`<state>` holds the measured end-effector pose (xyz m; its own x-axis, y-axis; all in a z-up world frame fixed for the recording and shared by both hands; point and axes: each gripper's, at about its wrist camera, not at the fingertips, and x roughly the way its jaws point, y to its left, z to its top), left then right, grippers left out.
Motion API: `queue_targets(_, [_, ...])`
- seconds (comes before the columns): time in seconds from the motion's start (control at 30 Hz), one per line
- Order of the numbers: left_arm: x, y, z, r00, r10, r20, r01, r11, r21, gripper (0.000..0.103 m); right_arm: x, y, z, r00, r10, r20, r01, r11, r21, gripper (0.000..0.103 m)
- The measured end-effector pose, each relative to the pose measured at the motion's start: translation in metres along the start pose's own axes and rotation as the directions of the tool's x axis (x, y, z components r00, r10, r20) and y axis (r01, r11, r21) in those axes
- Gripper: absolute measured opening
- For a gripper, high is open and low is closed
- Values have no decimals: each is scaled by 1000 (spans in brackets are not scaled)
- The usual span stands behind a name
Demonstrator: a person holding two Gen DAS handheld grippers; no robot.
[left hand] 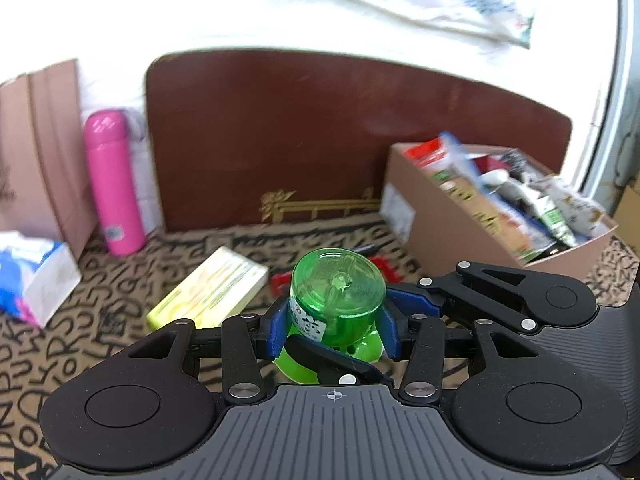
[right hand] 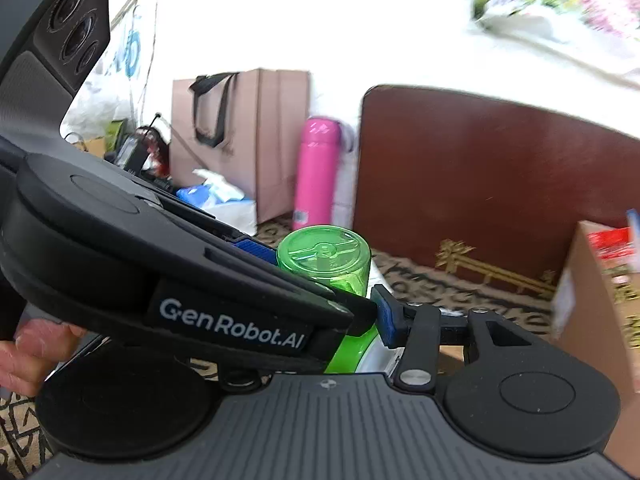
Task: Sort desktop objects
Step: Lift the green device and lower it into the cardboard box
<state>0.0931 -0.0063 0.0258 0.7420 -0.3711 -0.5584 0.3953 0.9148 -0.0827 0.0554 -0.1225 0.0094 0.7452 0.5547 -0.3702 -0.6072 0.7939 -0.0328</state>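
A green bottle with a clear green cap (left hand: pixel 338 292) stands upright between the blue pads of my left gripper (left hand: pixel 334 326), which is shut on its body. My right gripper (right hand: pixel 348 312) reaches in from the right and its blue pad (right hand: pixel 385 320) presses the same bottle (right hand: pixel 324 262). Its other finger is hidden behind the left gripper's body, which crosses the right wrist view. A yellow-green box (left hand: pixel 208 290) lies flat on the patterned cloth just left of the bottle. A cardboard box (left hand: pixel 500 208) full of packets stands at the right.
A pink flask (left hand: pixel 114 184) stands at the back left beside a brown paper bag (left hand: pixel 40 152). A tissue pack (left hand: pixel 32 276) lies at the far left. A dark red headboard (left hand: pixel 340 136) closes the back. Small red items (left hand: pixel 382 270) lie behind the bottle.
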Motion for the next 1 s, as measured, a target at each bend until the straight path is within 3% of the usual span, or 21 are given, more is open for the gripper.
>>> queue_targets(0.3, [0, -65, 41, 993, -91, 72, 82, 989, 121, 48, -52, -49, 18, 987, -139, 81, 138, 990, 18, 54])
queue_targets(0.6, [29, -130, 91, 971, -212, 113, 182, 957, 227, 48, -89, -118, 33, 951, -284, 123, 283, 959, 33, 54])
queue_targets(0.83, [71, -166, 139, 951, -285, 124, 243, 931, 274, 49, -91, -179, 49, 927, -353, 129, 351, 935, 41, 54])
queue_targets(1.0, [105, -174, 167, 945, -301, 126, 259, 927, 270, 49, -69, -217, 60, 928, -351, 122, 348, 936, 45, 54])
